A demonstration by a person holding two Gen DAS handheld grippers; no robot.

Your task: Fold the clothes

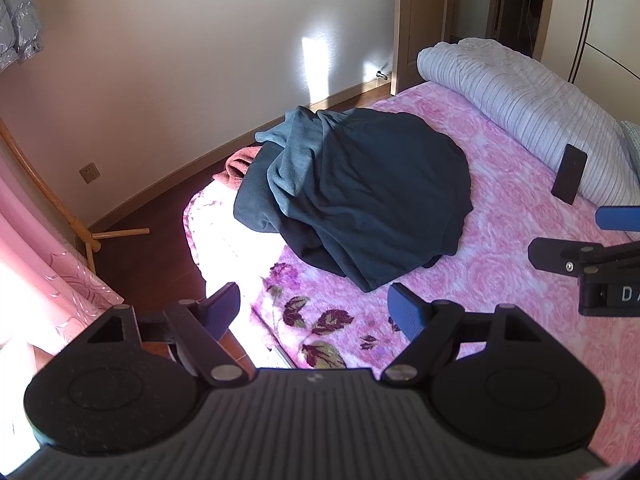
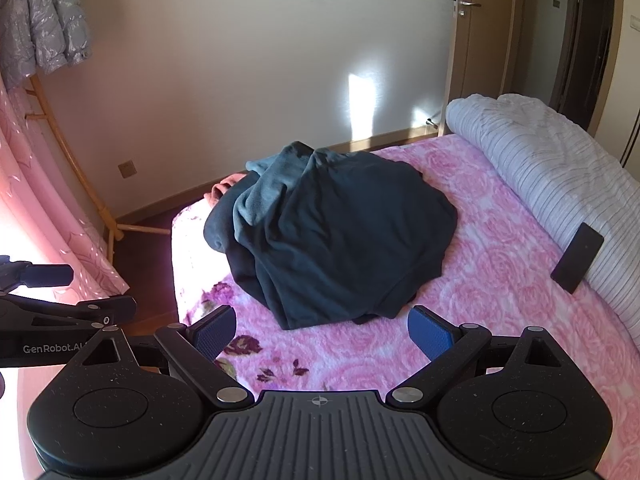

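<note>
A bed (image 2: 500,264) covered by a pink rose-patterned blanket fills most of both views, its far edge facing a pale wall (image 2: 224,80). Dark wood floor (image 1: 152,256) runs between them. A wooden door (image 2: 476,40) stands at the bed's far right corner, and pink curtains (image 2: 48,208) hang on the left. A rolled grey striped quilt (image 2: 560,176) lies along the right edge, with a black phone (image 2: 578,258) leaning against it. A dark teal garment (image 2: 332,236) sits crumpled in a heap near the bed's far left corner, partly covering a rust-coloured cloth (image 1: 238,166). The left gripper (image 1: 314,312) and right gripper (image 2: 322,332) hover short of the heap, fingers spread wide, holding nothing.
</note>
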